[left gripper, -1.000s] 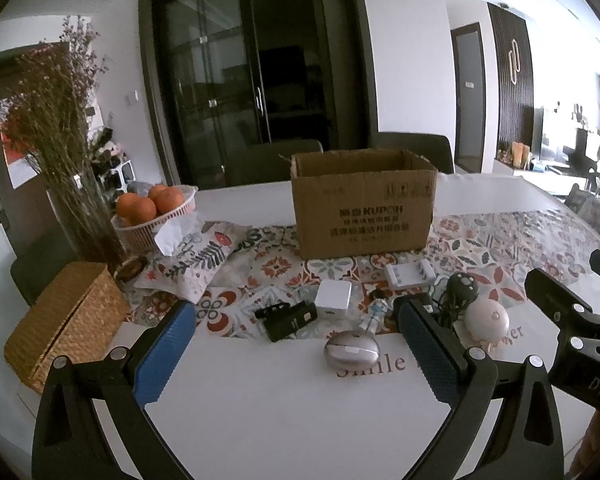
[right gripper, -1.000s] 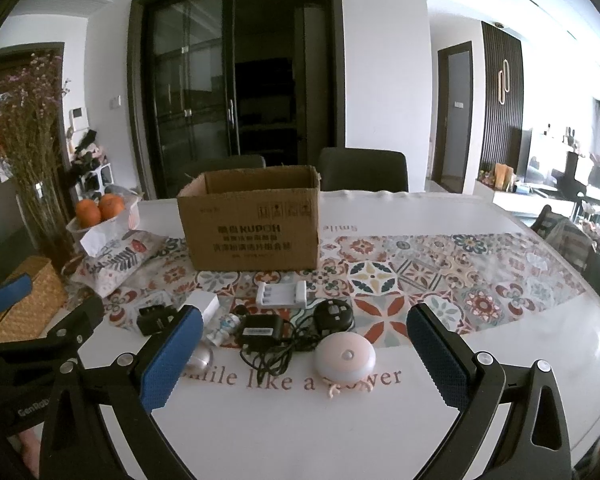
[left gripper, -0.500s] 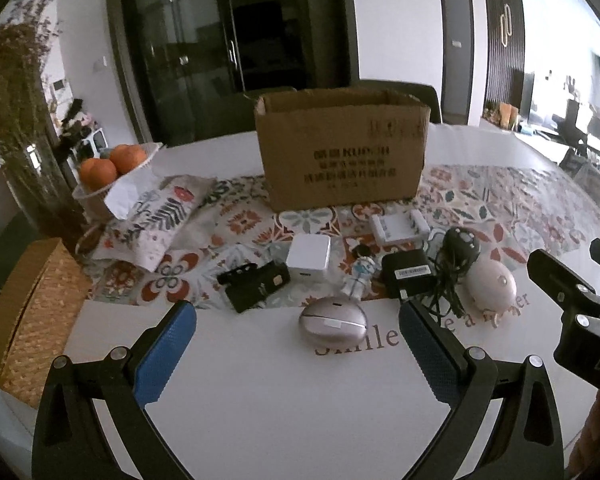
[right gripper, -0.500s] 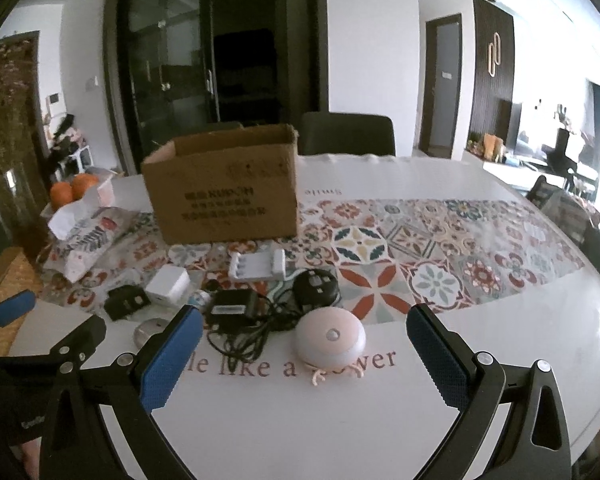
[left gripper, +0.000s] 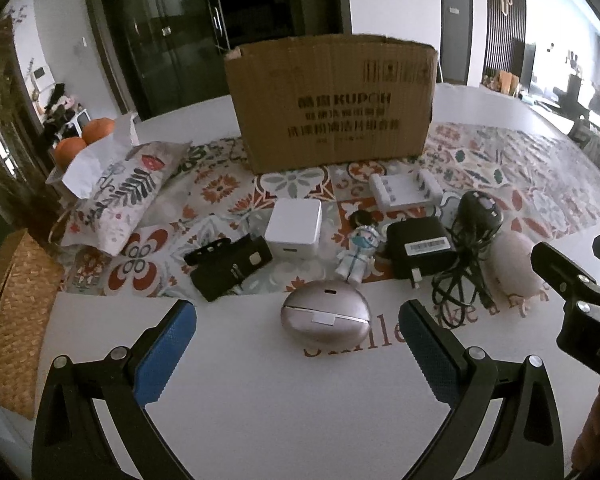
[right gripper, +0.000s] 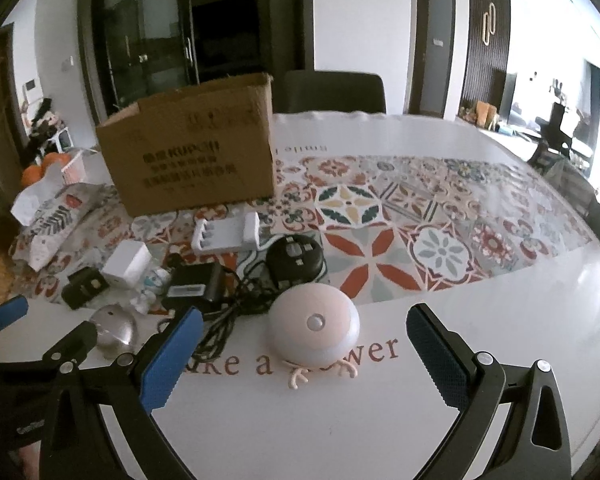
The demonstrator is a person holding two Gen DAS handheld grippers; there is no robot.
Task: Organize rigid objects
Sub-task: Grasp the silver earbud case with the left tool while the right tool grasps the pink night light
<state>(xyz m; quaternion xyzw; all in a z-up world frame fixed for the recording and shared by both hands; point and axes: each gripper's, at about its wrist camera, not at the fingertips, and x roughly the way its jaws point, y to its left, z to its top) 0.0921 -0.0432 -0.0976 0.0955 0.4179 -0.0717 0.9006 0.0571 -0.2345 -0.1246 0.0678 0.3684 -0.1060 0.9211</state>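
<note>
Approach step by my read: left gripper [left gripper: 296, 344] wide open, empty, oval pinkish-metallic case [left gripper: 325, 316] just ahead between its blue pads; right gripper [right gripper: 300, 344] likewise wide on round white dome light [right gripper: 313, 329]; next, advance, close, lift toward brown cardboard box [left gripper: 332, 100] beyond.

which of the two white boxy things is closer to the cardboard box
The open-topped slotted tray, just before the cardboard box; the plain cube sits nearer the tools.
</note>
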